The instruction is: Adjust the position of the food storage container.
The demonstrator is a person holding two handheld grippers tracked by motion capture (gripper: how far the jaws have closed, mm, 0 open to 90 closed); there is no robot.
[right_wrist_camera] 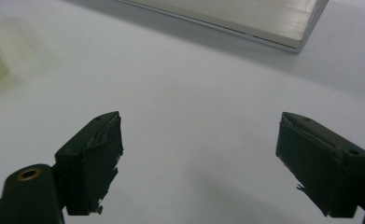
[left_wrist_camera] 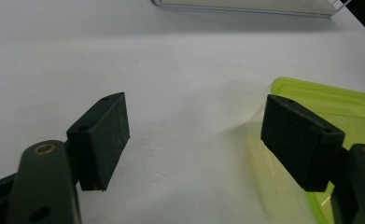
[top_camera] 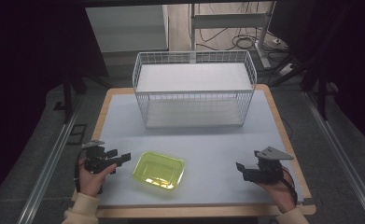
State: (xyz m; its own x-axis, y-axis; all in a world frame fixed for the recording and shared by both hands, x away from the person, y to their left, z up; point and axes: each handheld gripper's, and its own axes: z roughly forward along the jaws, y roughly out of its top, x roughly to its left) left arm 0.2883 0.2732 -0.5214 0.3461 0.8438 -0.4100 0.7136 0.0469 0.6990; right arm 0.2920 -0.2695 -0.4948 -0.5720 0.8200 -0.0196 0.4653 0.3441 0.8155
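A clear yellow-green plastic tray point(top_camera: 159, 170) lies on the white table top near its front edge. Just left of the tray, my left gripper point(top_camera: 119, 157) rests low and points right at it, jaws wide apart with nothing between them. In the left gripper view the tray point(left_wrist_camera: 339, 100) shows behind the right-hand jaw, and my left gripper point(left_wrist_camera: 194, 135) holds nothing. At the front right of the table my right gripper point(top_camera: 242, 169) stands open, pointing left and well away from the tray. Bare table lies between the jaws of my right gripper point(right_wrist_camera: 199, 154).
A white wire basket point(top_camera: 194, 88) with a shelf inside stands at the back middle of the table point(top_camera: 208, 144). Its lower edge point(right_wrist_camera: 245, 18) shows at the top of the right gripper view. Dark floor, a table leg and cables lie beyond.
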